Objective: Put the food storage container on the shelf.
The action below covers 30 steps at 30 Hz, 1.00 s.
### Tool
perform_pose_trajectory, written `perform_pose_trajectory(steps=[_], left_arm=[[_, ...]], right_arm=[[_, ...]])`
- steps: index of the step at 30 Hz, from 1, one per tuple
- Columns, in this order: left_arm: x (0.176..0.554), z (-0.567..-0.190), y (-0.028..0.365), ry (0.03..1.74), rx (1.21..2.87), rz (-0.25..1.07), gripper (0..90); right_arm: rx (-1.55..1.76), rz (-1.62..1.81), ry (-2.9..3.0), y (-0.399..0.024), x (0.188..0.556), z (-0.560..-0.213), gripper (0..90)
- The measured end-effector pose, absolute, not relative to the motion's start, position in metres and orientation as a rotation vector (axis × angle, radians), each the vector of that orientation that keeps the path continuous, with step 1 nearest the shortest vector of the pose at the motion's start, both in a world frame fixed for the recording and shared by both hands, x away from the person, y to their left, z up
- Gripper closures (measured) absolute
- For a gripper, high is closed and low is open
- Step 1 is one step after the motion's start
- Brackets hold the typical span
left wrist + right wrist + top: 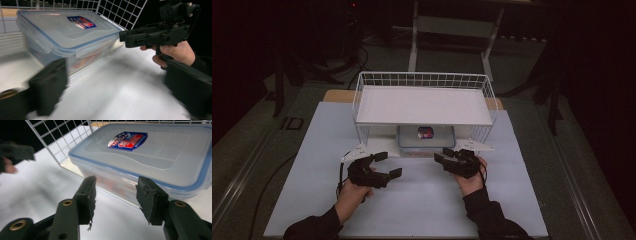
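Note:
A clear plastic box (409,138) with a blue-rimmed lid and a red and blue label sits under a white wire shelf (424,105). My left gripper (388,165) stands wide open on the table in front of the shelf's left leg, with nothing between its blurred jaws (117,95). The box (67,32) lies just beyond them. My right gripper (443,155) is open too, close to the box's front right. In its own view the right gripper (116,195) faces the box's front wall (160,152) with a gap, touching nothing. The right gripper (150,35) also shows in the left gripper view.
The shelf is a wire basket with a flat white top, its mesh legs (62,147) flanking the box. Everything stands on a white table sheet (422,205). A metal frame (452,30) and dark floor lie beyond the table.

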<state>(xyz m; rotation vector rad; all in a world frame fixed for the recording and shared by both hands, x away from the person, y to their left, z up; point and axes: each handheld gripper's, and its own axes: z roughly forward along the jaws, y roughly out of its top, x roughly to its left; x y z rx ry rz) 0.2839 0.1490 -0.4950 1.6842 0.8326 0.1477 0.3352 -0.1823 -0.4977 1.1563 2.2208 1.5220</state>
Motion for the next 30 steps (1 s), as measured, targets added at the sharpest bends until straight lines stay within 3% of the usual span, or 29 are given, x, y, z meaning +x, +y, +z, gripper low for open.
perform_pose_trajectory(steps=[5, 10, 30], left_arm=[[0.278, -0.494, 0.152, 0.835, 1.703, 0.202, 0.2], [0.276, -0.496, 0.157, 0.841, 1.679, 0.202, 0.2], [0.271, -0.501, 0.159, 0.81, 1.691, 0.248, 0.3]], right_arm=[[1.15, 1.467, 2.238, -0.173, 0.335, -0.504, 65.6], [1.142, 1.441, 2.28, -0.164, 0.338, -0.508, 86.6], [1.203, 1.412, 2.268, -0.149, 0.364, -0.516, 90.0]])
